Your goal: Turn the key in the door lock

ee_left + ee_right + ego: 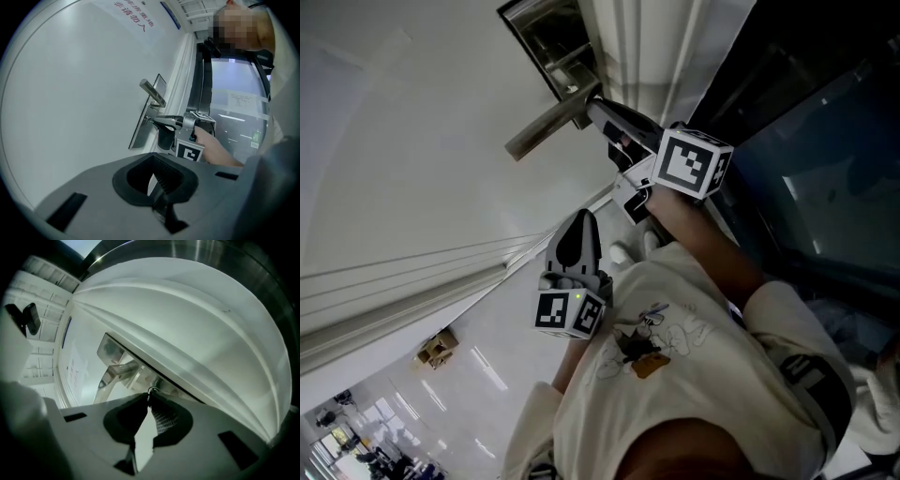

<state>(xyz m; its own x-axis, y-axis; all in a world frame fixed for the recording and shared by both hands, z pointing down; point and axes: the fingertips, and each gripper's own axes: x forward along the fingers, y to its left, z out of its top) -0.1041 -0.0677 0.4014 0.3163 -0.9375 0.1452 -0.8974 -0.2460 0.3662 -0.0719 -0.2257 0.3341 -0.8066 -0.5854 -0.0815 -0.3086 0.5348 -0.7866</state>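
- Right gripper (592,103): tips at lock plate (551,42), just beside door handle (546,128). Jaws pressed nearly together, apparently pinching key (152,391); only small ring shows at tips.
- Key: seated in lock on plate. Gripper held square-on to it, likely to twist about key's own axis.
- Left gripper (578,236): jaws together, nothing between them, held back clear of work.
- Surroundings: white door (403,159), dark glass panel (825,178).
- Obstruction: handle close over key; may limit wrist roll.
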